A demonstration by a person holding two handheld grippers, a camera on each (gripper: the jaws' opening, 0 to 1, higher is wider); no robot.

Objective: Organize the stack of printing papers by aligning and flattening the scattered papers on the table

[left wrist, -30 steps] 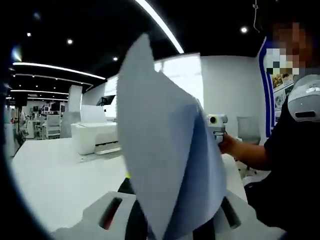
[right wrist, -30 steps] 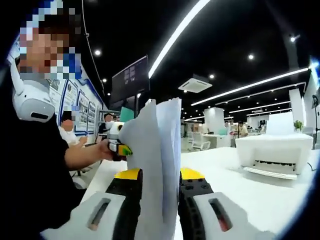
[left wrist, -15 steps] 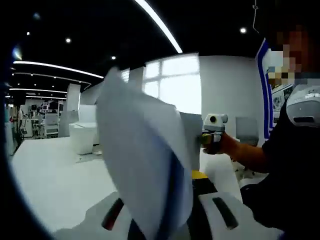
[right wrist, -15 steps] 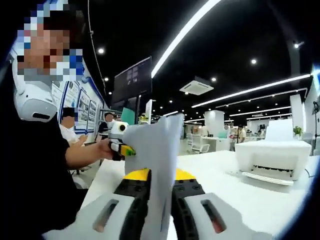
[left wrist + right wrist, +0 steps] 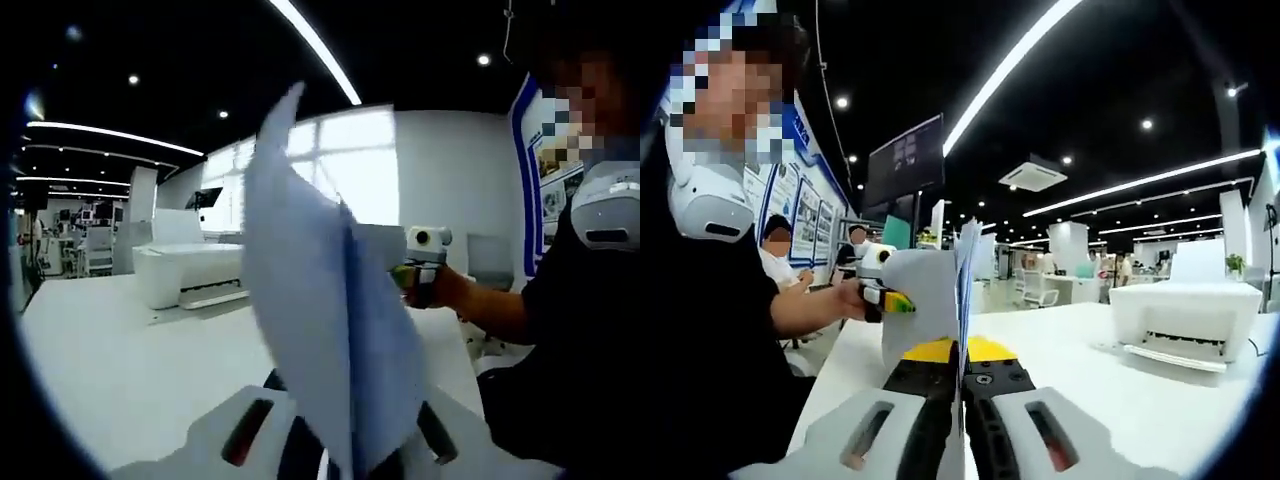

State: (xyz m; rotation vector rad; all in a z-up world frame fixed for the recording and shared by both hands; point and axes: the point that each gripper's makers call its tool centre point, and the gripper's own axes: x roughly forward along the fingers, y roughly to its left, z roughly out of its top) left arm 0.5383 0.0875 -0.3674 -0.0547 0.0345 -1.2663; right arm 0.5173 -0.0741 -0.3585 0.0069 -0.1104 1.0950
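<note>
**Left gripper view: sheets held upright between both grippers, ready for squaring**

Left gripper view has the thin stack of white printing papers (image 5: 330,360) standing on edge, its lower part pinched between the left gripper's (image 5: 345,462) grey, black-padded fingers, which are closed down onto it. In the right gripper view the same stack (image 5: 962,300) runs edge-on up the middle, and the right gripper (image 5: 960,425) has its fingers closed to a narrow slit around the paper. So the stack is lifted off the white surface (image 5: 130,370), one gripper at each end.

The step in hand looks like alignment (the sheets fan apart slightly at the top). Next likely calls for lowering the stack, tapping its bottom edge on the surface, then laying it flat.

Both grippers face each other, the person's hand (image 5: 852,298) held level in front of the torso.
</note>
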